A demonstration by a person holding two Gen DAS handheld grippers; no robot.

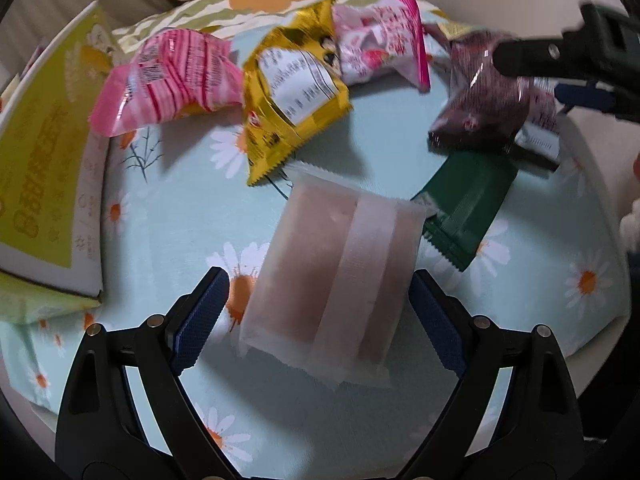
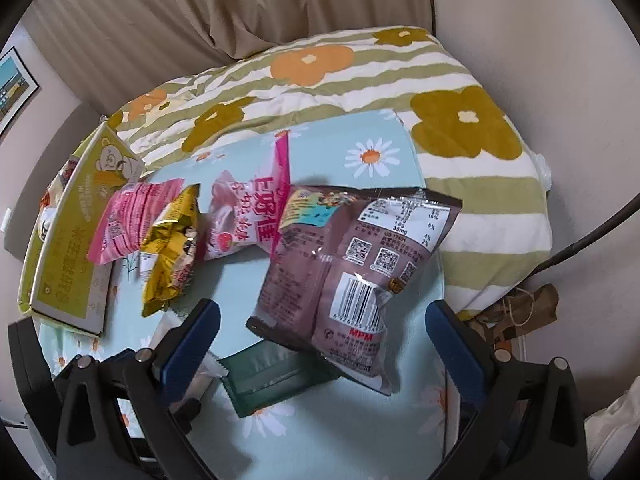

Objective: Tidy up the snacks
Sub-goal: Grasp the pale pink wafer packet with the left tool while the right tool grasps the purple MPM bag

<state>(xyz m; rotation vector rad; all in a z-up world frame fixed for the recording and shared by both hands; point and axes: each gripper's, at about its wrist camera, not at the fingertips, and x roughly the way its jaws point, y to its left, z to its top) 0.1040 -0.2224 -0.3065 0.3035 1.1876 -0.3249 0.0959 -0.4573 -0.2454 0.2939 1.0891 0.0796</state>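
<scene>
Daisy-print cloth, pale blue, covers the surface where the snacks lie; behind it is a striped blanket with orange and mustard flowers, then beige curtains.

Only the left wrist view shows the frosted pack, a translucent, soft-edged sleeve with a wide seam down its back, pinkish inside. It lies between the fingers of the left gripper, whose blue ribbed pads stand wide. The right pad is at the pack's edge, the left pad clear of it; whether either presses I cannot tell.

Only the right wrist view gives the brown bag legibly: glossy, crinkled foil, back side up with barcode and codes. The right gripper is spread wide above it, nothing clamped. That bag overlaps a green packet with sawtooth ends.

Both views show the pink striped bag, the yellow foil bag and a pink-and-white bag in a loose row, with a yellow-green carton at the left, its far end cut off. Print on the packs is blurred in the left view.
</scene>
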